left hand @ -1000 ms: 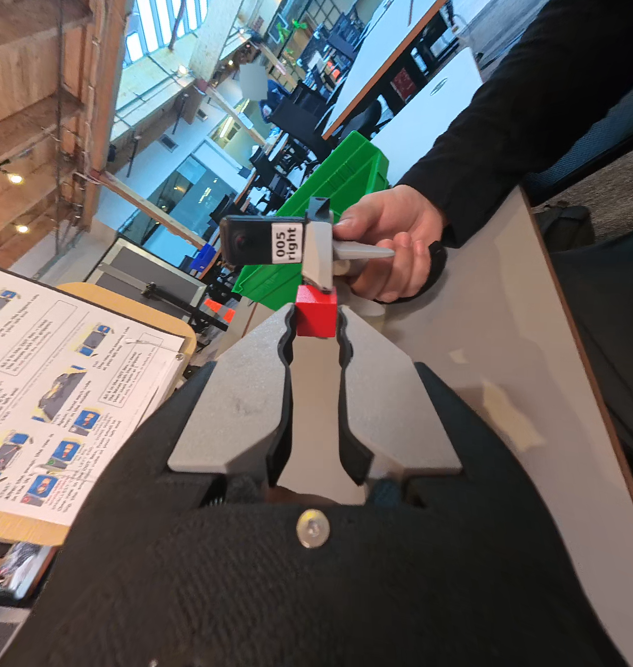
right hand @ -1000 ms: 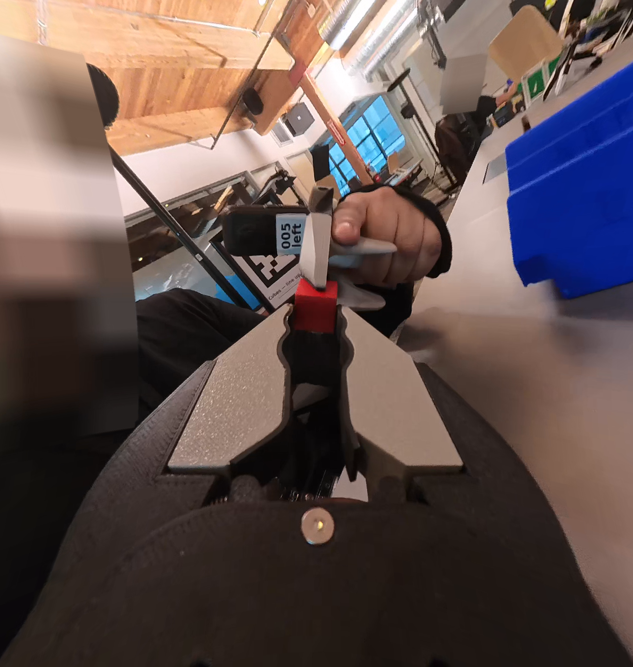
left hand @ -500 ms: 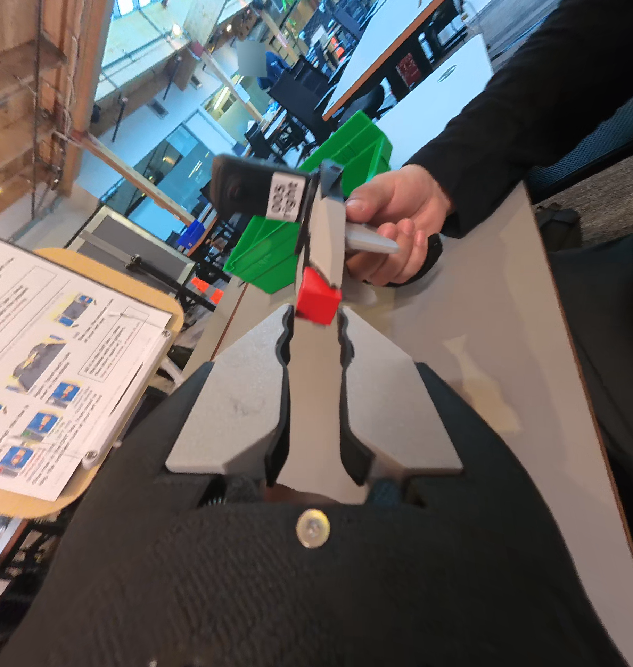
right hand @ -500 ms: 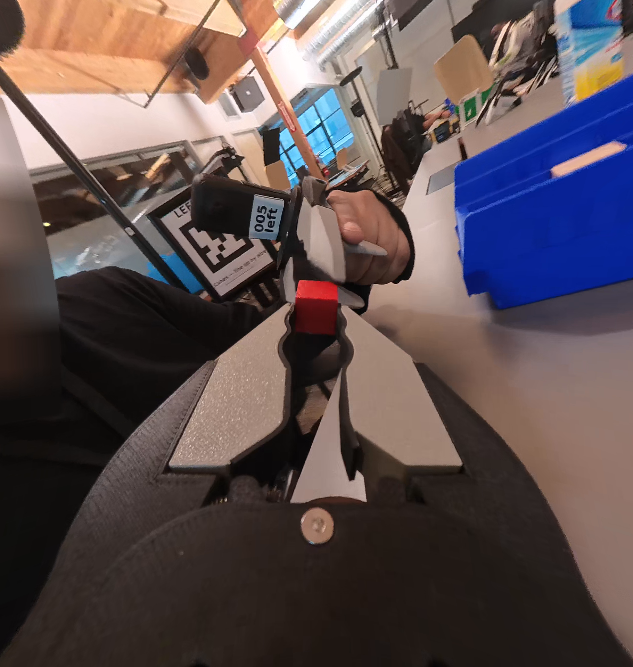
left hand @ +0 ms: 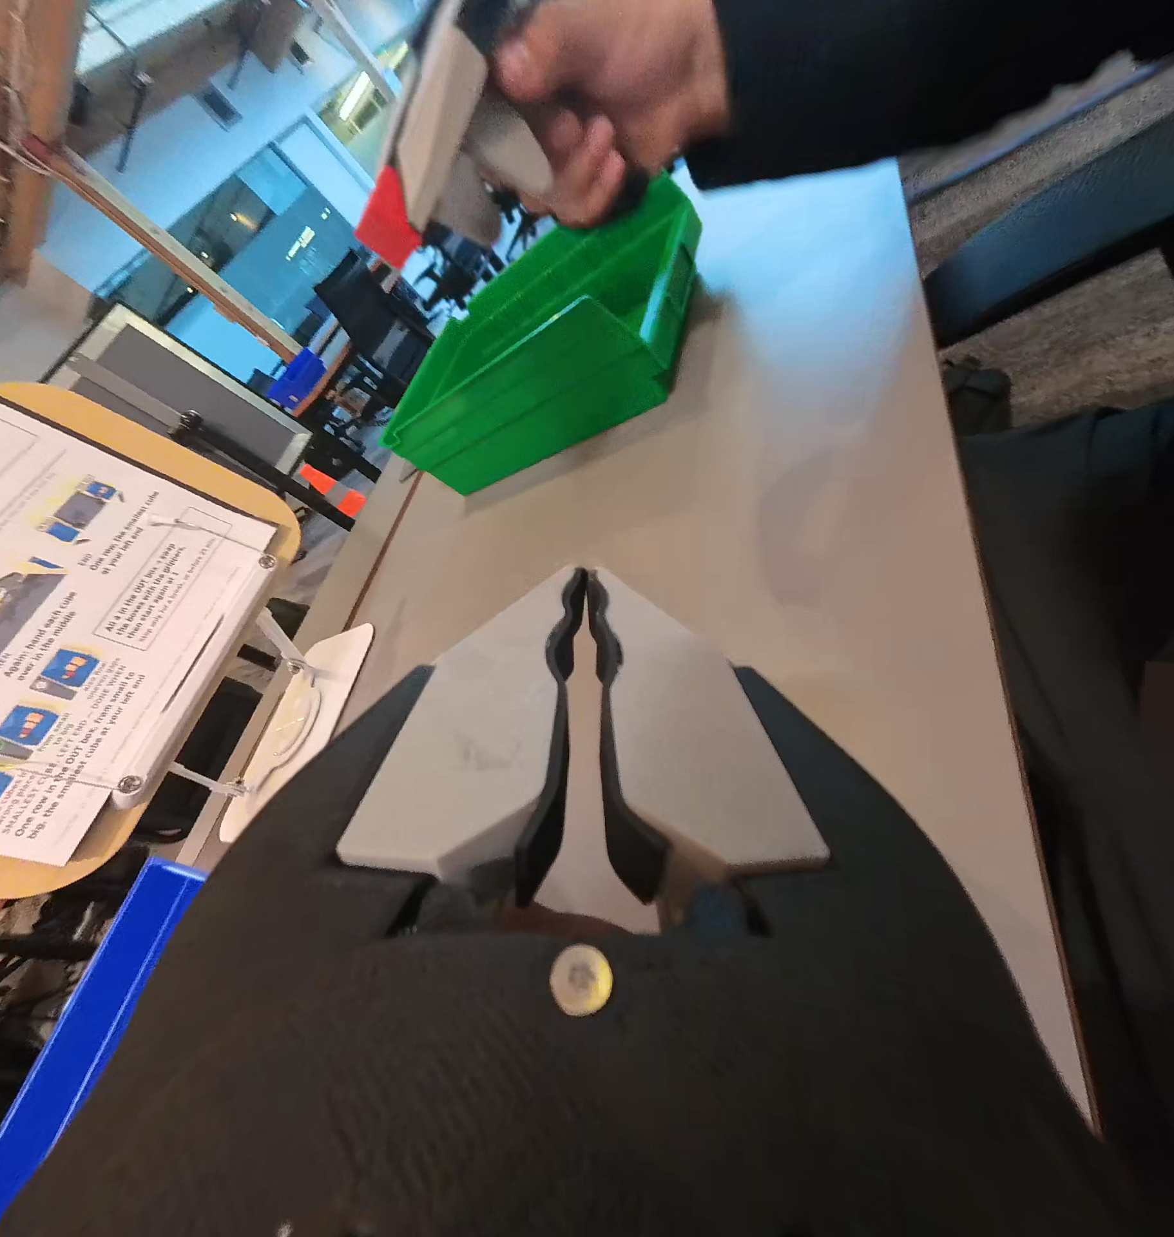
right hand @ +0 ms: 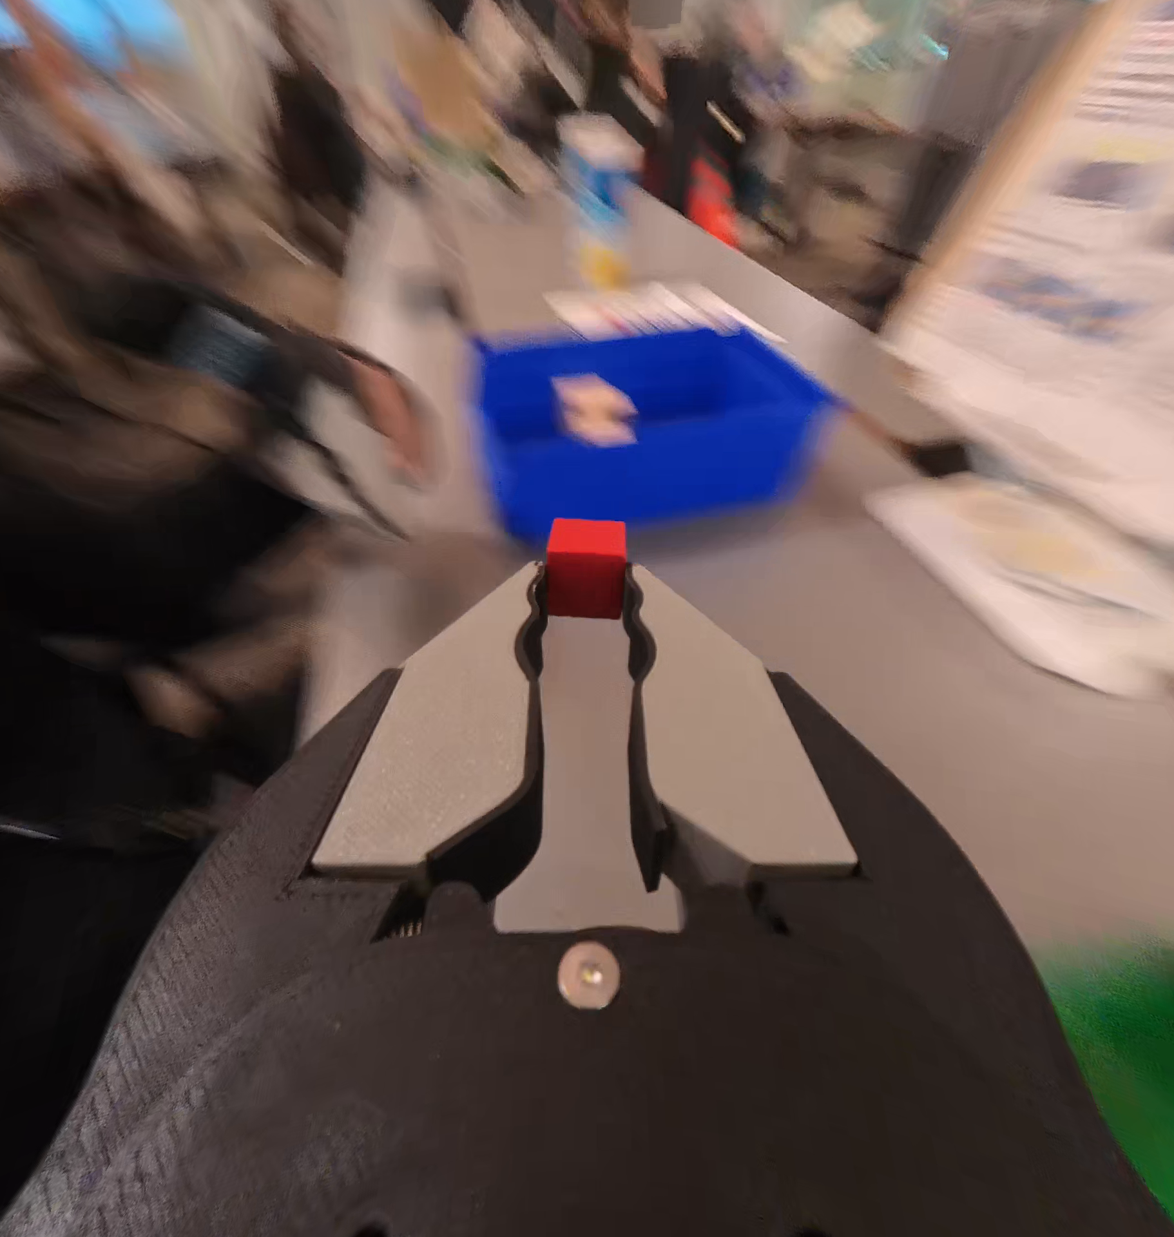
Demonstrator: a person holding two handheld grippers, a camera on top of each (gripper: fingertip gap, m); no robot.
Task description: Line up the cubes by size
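Here, my right hand-held gripper (right hand: 588,569) pinches the red cube (right hand: 585,567) above the tabletop (right hand: 872,703), short of the blue bin (right hand: 644,468); my left hand-held gripper (left hand: 585,581) is closed, empty. No row started yet.

grey table (left hand: 805,468), tall windows (left hand: 249,221), carpet (left hand: 1039,348)

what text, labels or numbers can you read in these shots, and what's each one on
instruction sheet on its stand: printed captions beside small pictures; legible, but I won't copy the wording.
label in the blue bin: too blurred to read.
carton behind the bin: too blurred.
red cube: no marks.
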